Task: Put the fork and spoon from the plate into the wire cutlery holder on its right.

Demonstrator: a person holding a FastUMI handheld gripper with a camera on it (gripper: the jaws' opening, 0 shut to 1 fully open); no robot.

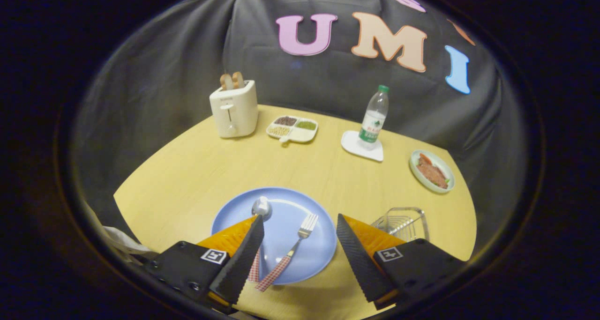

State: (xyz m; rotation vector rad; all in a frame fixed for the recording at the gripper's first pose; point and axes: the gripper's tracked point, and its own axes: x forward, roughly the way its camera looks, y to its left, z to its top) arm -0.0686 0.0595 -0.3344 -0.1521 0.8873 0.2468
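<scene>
A toaster (233, 109) and bottle (374, 117) are standing well beyond; the fork (289, 252) is lying between the spread tool (300, 226), the spoon (259, 238) seemingly touching its left finger.

No words or numbers can be read here. The water bottle (373, 118) stands far behind the blue plate (286, 203), a bit to its right. It has a green and white label (371, 131) — the print is too small to make out. The white toaster (233, 108), far behind the plate on its left, has a tiny mark near its top, also too small to read. The gripper (299, 217) hangs over the near side of the plate, fingers wide apart and holding nothing. It carries two square signs — one (213, 256) by the plate's near left, one (389, 253) by its near right. They show black and white blocks, not letters.
</scene>
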